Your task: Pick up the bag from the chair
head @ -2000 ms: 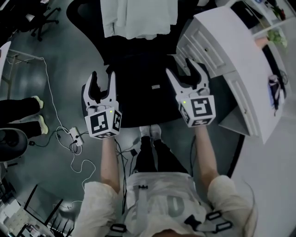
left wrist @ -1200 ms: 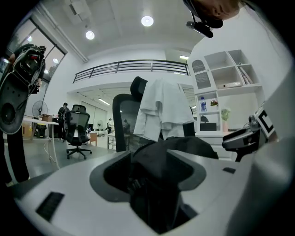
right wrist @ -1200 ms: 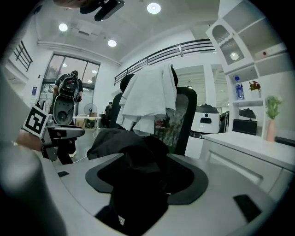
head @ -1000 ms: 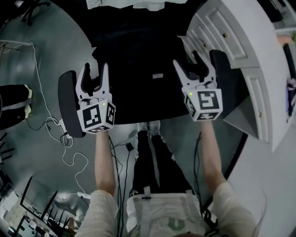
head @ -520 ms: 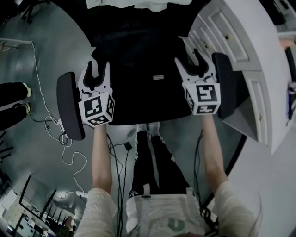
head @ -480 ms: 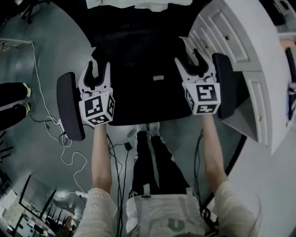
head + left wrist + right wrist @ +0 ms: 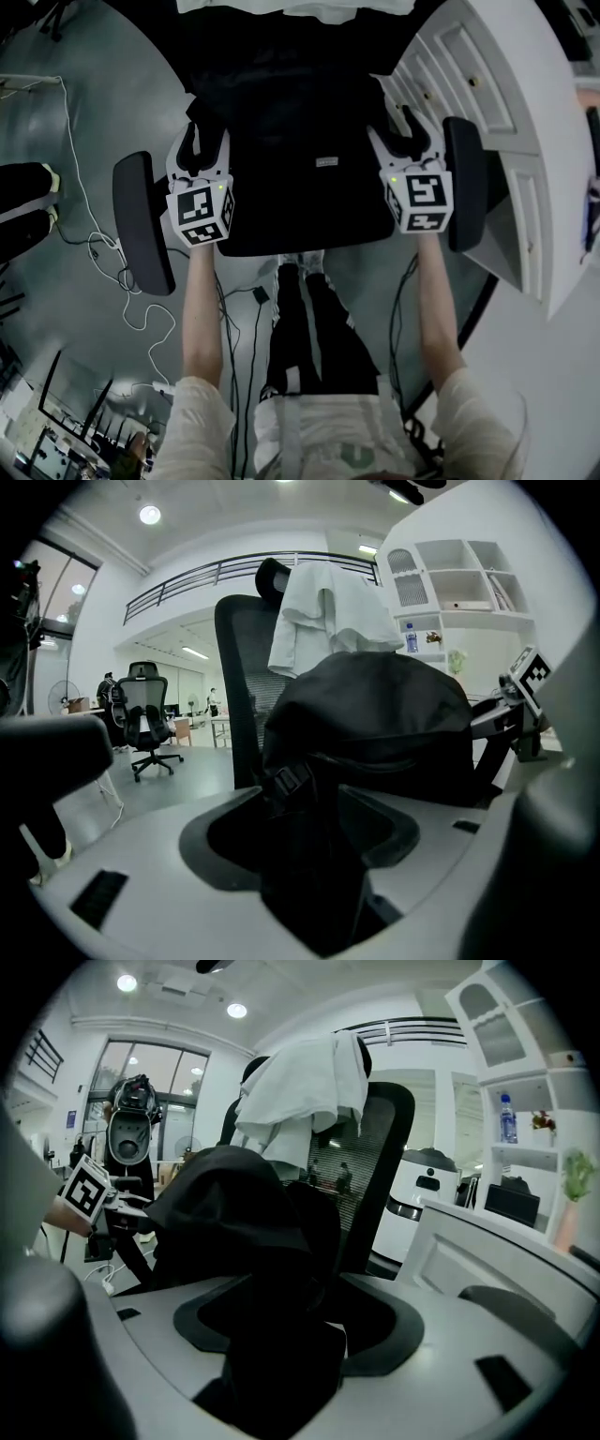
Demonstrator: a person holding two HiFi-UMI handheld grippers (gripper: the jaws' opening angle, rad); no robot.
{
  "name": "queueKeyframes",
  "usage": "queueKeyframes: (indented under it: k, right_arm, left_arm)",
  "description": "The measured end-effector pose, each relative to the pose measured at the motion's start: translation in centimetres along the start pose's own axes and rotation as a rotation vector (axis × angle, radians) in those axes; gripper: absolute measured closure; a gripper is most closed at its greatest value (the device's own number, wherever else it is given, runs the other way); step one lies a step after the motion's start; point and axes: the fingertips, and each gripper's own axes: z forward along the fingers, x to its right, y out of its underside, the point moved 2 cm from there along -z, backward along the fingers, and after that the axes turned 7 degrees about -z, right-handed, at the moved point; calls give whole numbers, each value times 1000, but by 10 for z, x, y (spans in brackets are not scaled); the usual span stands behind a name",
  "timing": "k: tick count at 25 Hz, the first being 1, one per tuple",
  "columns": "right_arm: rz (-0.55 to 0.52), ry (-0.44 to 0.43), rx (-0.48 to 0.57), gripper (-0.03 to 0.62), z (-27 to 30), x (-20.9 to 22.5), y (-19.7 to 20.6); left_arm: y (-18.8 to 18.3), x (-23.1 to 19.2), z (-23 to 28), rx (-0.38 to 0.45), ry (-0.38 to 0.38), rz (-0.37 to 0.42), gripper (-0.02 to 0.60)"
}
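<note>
— Whereabouts of the bag (image 7: 291,112)?
— Sits on the seat of the black chair (image 7: 234,682), top centre of the head view, between the left armrest (image 7: 141,220) and the right armrest (image 7: 466,183).
— And the left tongs (image 7: 205,142)?
— Stand apart at the bag's left edge, a black buckled strap (image 7: 291,782) in the gap.
— The right tongs (image 7: 401,136)?
— Apart as well, at the bag's right edge, dark bag fabric filling the gap.
— Anything else?
— White cloth (image 7: 323,611) draped over the chair back; white cabinet (image 7: 487,66) along the right side of the frame.
</note>
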Motion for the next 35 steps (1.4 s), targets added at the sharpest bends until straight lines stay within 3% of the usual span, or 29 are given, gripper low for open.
queueKeyframes:
  k: [13, 24, 30, 35]
  right_arm:
    - [-18, -65, -18, 313, 49, -6, -1]
    - [9, -112, -21, 313, 76, -2, 5]
    - [-8, -113, -50, 362, 83, -6, 8]
    - [5, -89, -56, 428, 83, -10, 7]
  left_arm:
    - [6, 13, 46, -50, 95, 115, 331]
    - [8, 14, 68, -91, 151, 57, 337]
    - [12, 19, 74, -109, 171, 28, 401]
    - [14, 18, 72, -89, 137, 31, 499]
